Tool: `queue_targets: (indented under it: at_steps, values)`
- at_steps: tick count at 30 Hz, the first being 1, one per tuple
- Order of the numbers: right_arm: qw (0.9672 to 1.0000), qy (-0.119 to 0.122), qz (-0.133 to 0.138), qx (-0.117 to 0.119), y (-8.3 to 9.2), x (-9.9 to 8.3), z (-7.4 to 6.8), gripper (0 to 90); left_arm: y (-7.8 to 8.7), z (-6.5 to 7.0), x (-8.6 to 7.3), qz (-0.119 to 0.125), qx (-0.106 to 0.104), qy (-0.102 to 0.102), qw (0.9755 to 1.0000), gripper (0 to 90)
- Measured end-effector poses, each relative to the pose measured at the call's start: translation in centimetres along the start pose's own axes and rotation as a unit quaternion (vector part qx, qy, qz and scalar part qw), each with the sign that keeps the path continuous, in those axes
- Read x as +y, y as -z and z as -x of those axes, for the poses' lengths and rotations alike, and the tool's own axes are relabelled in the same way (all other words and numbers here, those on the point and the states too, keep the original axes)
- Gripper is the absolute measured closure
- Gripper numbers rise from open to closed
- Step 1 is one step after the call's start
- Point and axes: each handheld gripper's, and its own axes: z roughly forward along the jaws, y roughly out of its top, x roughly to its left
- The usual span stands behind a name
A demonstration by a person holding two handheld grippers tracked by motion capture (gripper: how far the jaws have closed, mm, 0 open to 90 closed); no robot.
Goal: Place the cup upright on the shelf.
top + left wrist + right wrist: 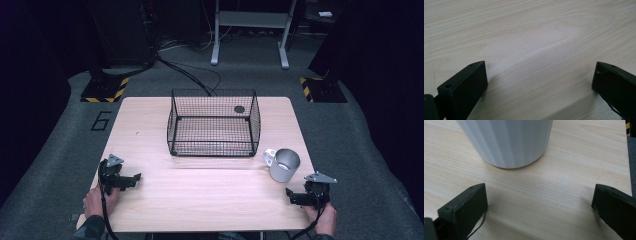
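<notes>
A black wire basket (214, 123) stands at the middle back of the wooden table (200, 195); I see nothing in it. A white ribbed mug (283, 164) stands upright to its front right, handle toward the basket. My right gripper (291, 196) rests near the table's front right edge, just in front of the mug. In the right gripper view the mug (506, 142) stands a short way ahead of the wide-apart jaws, and the gripper (540, 200) is open and holds nothing. My left gripper (131, 180) lies at the front left, open (540, 80) over bare wood.
The table stands on grey carpet. Beyond it are a metal stand's legs (250, 35), cables (190, 75) and yellow-black striped floor plates (105, 90). A "6" (101, 120) is marked on the floor at the left.
</notes>
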Motion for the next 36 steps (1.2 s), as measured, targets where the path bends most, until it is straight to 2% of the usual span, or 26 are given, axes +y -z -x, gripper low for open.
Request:
queue_targets:
  at_steps: [16, 19, 25, 28, 30, 32, 36]
  values:
    - [1.0000, 0.001, 0.000, 0.001, 0.0, 0.0, 0.0, 0.0, 0.0, 0.0, 0.0, -0.002, 0.000, -0.003, 1.0000, 0.1]
    - [1.0000, -0.007, 0.000, -0.005, 0.0, 0.0, 0.0, 0.0, 0.0, -0.1, 0.0, -0.004, -0.001, -0.004, 1.0000, 0.1]
    - [0.9999, -0.007, -0.014, -0.007, 0.1, 0.3, 0.0, 0.0, 0.0, -0.1, 0.0, -0.003, -0.001, -0.004, 1.0000, 0.1]
    - [0.9998, -0.007, -0.021, 0.000, 0.0, 0.5, 0.0, 0.0, 0.1, -0.1, 0.0, -0.005, -0.001, -0.003, 1.0000, 0.1]
    - [0.9996, -0.014, -0.022, 0.010, 0.1, 0.6, 0.0, 0.0, 0.1, -0.1, 0.0, -0.005, -0.001, -0.003, 1.0000, 0.1]
    - [0.9994, -0.021, -0.022, 0.018, 0.1, 0.7, -0.1, 0.0, 0.0, -0.1, 0.0, -0.004, -0.001, -0.004, 1.0000, 0.1]
    - [0.9994, -0.019, -0.016, 0.026, 0.5, 1.2, -0.4, 0.0, 0.0, -0.1, 0.0, -0.003, -0.001, -0.003, 1.0000, 0.1]
